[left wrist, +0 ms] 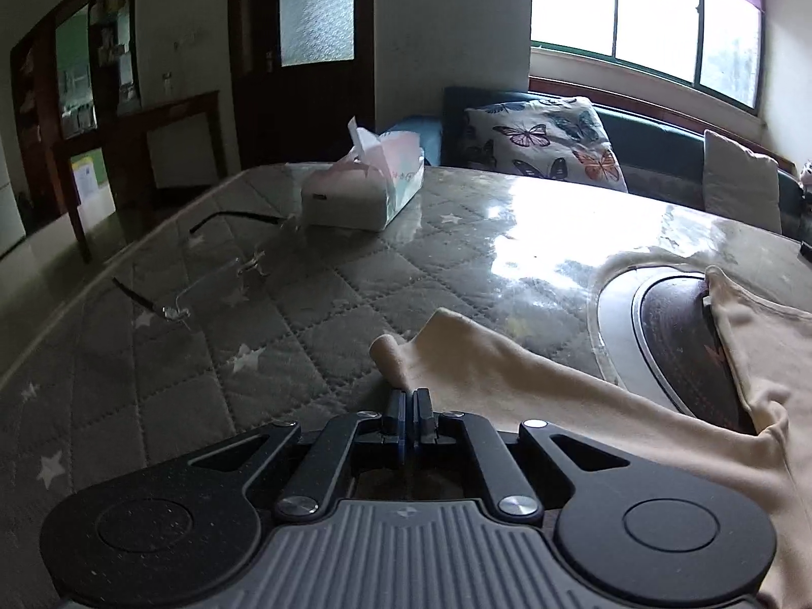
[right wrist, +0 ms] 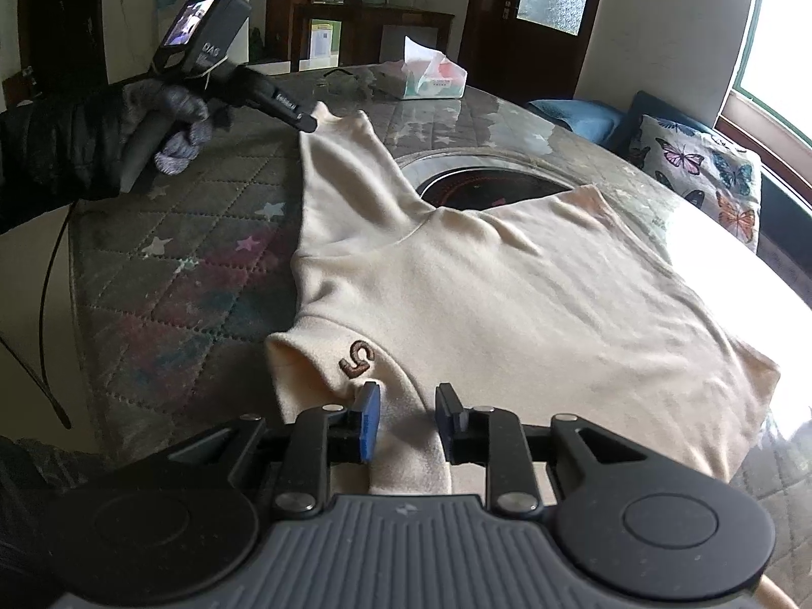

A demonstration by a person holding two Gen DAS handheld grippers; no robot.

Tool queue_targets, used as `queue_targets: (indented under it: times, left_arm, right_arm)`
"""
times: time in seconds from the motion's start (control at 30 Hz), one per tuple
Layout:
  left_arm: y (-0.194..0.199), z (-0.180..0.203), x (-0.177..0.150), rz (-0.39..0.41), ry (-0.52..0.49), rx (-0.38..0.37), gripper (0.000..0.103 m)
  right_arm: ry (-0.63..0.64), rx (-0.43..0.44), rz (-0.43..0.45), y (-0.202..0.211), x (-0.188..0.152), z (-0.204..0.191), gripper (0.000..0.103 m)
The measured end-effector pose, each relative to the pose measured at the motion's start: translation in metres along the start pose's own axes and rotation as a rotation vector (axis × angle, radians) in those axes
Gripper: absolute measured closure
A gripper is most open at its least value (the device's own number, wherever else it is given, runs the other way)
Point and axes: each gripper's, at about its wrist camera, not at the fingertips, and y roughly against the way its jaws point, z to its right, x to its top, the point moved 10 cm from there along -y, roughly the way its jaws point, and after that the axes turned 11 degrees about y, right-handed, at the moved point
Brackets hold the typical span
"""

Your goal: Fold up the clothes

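A cream turtleneck sweater (right wrist: pixel 507 294) lies flat on the quilted, star-patterned table (right wrist: pixel 177 279). Its collar (right wrist: pixel 314 370), embroidered with a brown "S" (right wrist: pixel 358 358), points toward me. My left gripper (left wrist: pixel 410 398) is shut on the end of one sleeve (left wrist: pixel 507 370), which stretches away to the right. In the right wrist view a gloved hand (right wrist: pixel 172 116) holds that left gripper (right wrist: pixel 308 124) at the far sleeve tip. My right gripper (right wrist: pixel 406 418) stands open over the neck, with cream fabric lying between its blue pads (right wrist: pixel 369 424).
A tissue box (left wrist: pixel 355 193) and a pair of eyeglasses (left wrist: pixel 213 274) sit on the far left part of the table. A round dark hob (right wrist: pixel 487 185) is set into the tabletop, partly under the sweater. A butterfly cushion (left wrist: pixel 548 142) lies on the bench beyond.
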Motion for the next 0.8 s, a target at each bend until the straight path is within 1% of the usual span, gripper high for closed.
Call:
queue_targets:
  times: [0.1, 0.17, 0.2, 0.23, 0.33, 0.47, 0.63, 0.8]
  left_arm:
    - [0.001, -0.002, 0.005, 0.008, 0.013, -0.002, 0.100]
    - [0.002, -0.003, 0.006, 0.009, 0.014, -0.001, 0.100]
    - [0.002, -0.003, 0.005, 0.009, 0.012, 0.000, 0.100]
    - [0.002, -0.003, 0.004, 0.009, 0.012, 0.000, 0.100]
    - [0.003, -0.005, 0.004, 0.009, 0.016, 0.006, 0.100]
    - [0.006, -0.009, 0.005, 0.014, 0.024, 0.016, 0.100]
    - [0.011, -0.019, 0.005, 0.019, 0.045, 0.036, 0.100]
    - [0.011, -0.032, -0.005, -0.008, 0.042, 0.082, 0.101]
  right_arm:
    - [-0.033, 0.013, 0.026, 0.003, 0.007, 0.001, 0.079]
    - [-0.038, 0.035, 0.045, 0.004, 0.012, -0.003, 0.076]
    - [-0.029, 0.040, 0.048, 0.003, 0.014, -0.006, 0.072]
    - [-0.016, 0.048, 0.048, 0.001, 0.016, -0.010, 0.071]
    - [0.017, 0.067, 0.053, -0.006, 0.021, -0.020, 0.070]
    - [0.030, 0.081, 0.056, -0.011, 0.024, -0.026, 0.070]
    - [0.045, 0.119, 0.043, -0.014, 0.019, -0.032, 0.071]
    - [0.050, 0.132, 0.035, -0.011, 0.014, -0.034, 0.070]
